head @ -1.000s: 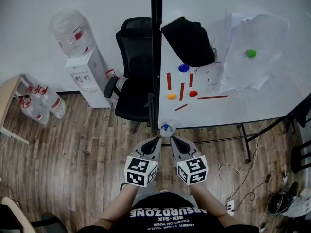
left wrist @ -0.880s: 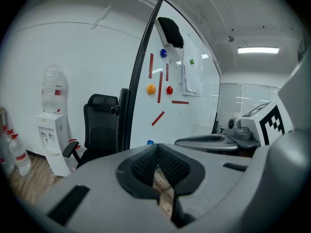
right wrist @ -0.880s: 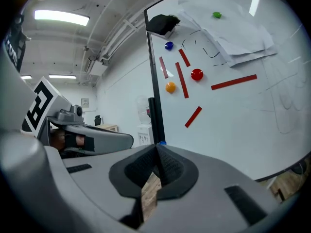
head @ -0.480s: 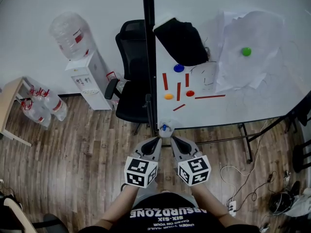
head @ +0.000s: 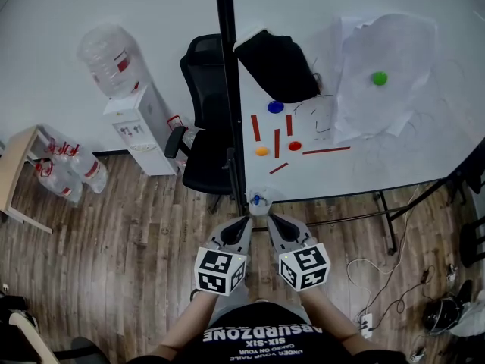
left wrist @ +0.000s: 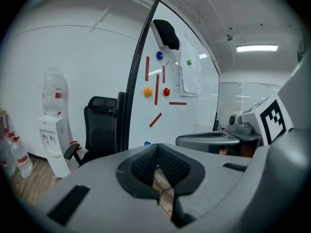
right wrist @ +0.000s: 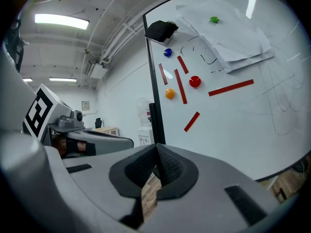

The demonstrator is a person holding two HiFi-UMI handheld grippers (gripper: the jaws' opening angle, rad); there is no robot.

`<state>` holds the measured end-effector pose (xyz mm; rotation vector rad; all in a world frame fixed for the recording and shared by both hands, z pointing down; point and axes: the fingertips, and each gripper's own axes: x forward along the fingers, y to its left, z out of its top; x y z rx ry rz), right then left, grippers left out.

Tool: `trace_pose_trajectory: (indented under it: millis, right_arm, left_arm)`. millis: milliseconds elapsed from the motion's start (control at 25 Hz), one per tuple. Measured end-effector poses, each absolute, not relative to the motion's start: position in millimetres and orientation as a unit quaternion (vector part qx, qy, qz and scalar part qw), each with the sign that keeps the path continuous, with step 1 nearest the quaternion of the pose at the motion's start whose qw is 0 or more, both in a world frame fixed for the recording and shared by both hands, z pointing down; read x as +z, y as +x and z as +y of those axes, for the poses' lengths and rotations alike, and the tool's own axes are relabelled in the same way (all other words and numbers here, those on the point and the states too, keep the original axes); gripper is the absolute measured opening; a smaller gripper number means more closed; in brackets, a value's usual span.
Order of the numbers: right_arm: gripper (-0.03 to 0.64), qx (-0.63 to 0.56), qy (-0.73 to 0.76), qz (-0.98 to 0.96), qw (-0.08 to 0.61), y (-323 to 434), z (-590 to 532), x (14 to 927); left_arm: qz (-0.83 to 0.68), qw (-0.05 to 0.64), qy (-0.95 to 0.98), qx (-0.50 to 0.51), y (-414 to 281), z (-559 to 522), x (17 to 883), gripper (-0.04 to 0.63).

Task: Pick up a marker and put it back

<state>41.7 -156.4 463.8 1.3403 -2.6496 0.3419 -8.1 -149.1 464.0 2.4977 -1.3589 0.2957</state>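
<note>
Grey, side by side at lower centre: left tongs (head: 246, 220) and right tongs (head: 270, 219), both closed tight, gripping nothing. Just above their tips, blue marker (head: 258, 199) in clear cup (head: 267, 192) at whiteboard's (head: 379, 165) lower edge.

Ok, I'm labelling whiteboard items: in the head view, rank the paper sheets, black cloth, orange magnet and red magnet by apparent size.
1. paper sheets
2. black cloth
3. orange magnet and red magnet: they look alike, so I won't rank one above the other.
</note>
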Motion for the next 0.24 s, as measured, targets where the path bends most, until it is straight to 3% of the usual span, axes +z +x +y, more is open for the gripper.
trace_pose_trajectory:
  millis: [240]
  right_arm:
    - [-0.002, 0.113, 0.448, -0.883, 0.075, 42.3, -152.3, 461.2]
  left_arm:
    - [-0.468, 0.138, 0.867, 0.102, -6.5, -144.7, 460.7, 0.008]
